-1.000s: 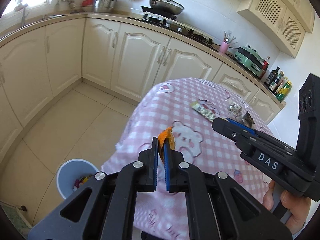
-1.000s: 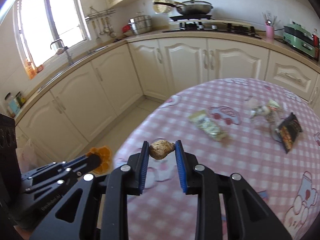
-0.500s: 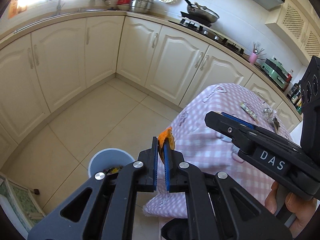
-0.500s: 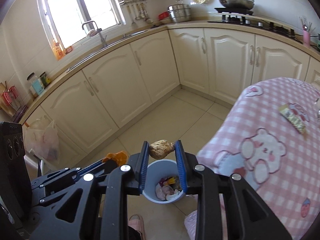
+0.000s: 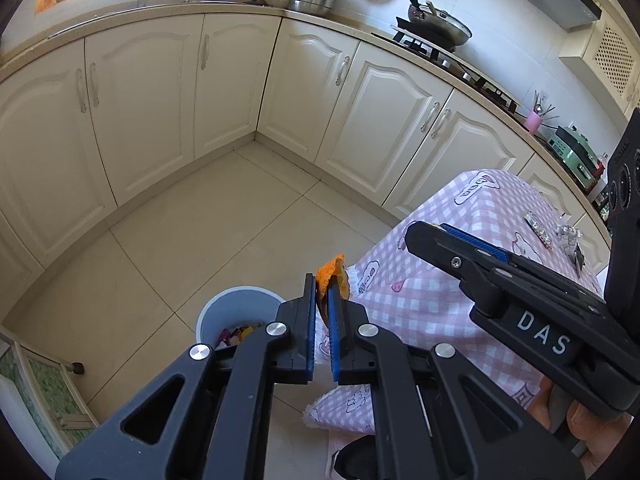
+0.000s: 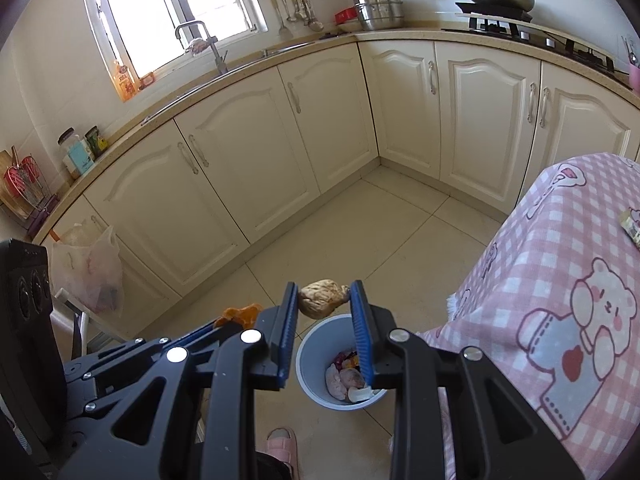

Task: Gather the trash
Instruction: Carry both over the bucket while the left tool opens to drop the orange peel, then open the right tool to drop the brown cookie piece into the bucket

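Left wrist view: left gripper (image 5: pixel 323 286) pinches an orange peel (image 5: pixel 332 276) tight.
Right gripper (image 6: pixel 324 300) clamps a brown crumpled wad (image 6: pixel 323 298) between its pads; blue bin (image 6: pixel 316 364) sits just beyond and below both tips.

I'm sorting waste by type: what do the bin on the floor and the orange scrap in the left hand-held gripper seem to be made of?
Bin: likely plastic, with smooth, matte, evenly pale blue walls. Orange scrap: probably citrus peel, bright orange with a rough, curled edge; too small to be sure.
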Demonstrator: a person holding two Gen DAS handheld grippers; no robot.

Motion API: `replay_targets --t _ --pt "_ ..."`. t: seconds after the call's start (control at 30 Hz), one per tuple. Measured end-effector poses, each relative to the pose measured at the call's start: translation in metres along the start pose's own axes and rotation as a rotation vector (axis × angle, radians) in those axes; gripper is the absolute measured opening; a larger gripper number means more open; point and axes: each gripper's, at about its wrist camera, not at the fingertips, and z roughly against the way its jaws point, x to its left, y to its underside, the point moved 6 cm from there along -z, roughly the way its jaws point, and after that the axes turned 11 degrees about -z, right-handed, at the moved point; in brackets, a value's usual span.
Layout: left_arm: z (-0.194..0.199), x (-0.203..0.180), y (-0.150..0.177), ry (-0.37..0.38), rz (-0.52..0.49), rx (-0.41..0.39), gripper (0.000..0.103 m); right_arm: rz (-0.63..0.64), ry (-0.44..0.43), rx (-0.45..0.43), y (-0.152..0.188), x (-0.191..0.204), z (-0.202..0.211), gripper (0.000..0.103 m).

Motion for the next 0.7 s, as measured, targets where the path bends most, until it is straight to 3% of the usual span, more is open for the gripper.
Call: replay_targets --t 0.37,0.43,0.47,0.5,0.7 --pt "-0.016 0.011 -0.007 -0.003 0.014 0.006 0.006 -0.003 0.012 -0.047 -0.009 0.000 -0.014 0.026" --pt "-0.021 0.013 -0.007 -0.002 0.025 0.020 0.024 -0.009 0.015 -0.053 -0.011 -0.001 -0.015 0.026" --pt "-0.022 0.014 -0.006 -0.018 0.027 0.021 0.039 -0.013 0.016 -0.054 -0.012 -0.003 -0.016 0.026" --pt "-0.022 0.014 -0.007 -0.027 0.024 0.019 0.046 -0.015 0.016 -0.053 -0.012 -0.004 -0.017 0.026" --pt "-0.027 0.018 0.000 -0.037 0.024 0.040 0.046 -0.017 0.017 -0.042 -0.012 -0.003 -0.022 0.026"
